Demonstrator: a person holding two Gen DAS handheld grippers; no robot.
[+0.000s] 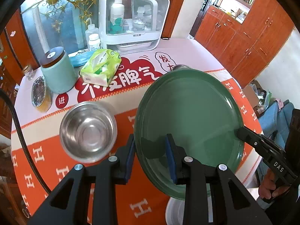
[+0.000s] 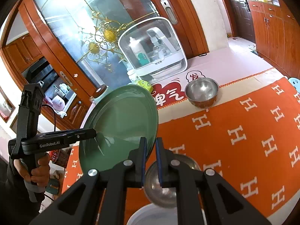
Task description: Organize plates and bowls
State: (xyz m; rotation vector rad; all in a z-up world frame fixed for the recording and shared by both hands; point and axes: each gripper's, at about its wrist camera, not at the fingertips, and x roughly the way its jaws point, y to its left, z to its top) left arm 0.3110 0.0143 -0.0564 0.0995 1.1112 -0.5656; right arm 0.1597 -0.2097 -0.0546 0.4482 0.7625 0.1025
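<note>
A green plate [image 1: 189, 123] is held in the air, tilted, above the orange tablecloth. My left gripper [image 1: 150, 155] is shut on its near rim, one pad on each face. My right gripper [image 2: 150, 159] is shut on the opposite rim; it shows in the left wrist view [image 1: 241, 133] at the plate's right edge. The plate also shows in the right wrist view [image 2: 120, 127]. A steel bowl [image 1: 88, 131] sits on the table left of the plate. A second steel bowl [image 2: 202, 92] stands farther back. A third steel bowl [image 2: 168, 185] lies under the right gripper.
A white plate or bowl rim [image 2: 150, 215] lies at the table's near edge. A teal canister [image 1: 56, 71], a tissue pack [image 1: 101, 66], a white storage box [image 1: 131, 20] and a snack packet [image 1: 40, 93] stand at the back. Wooden cabinets [image 1: 243, 33] are to the right.
</note>
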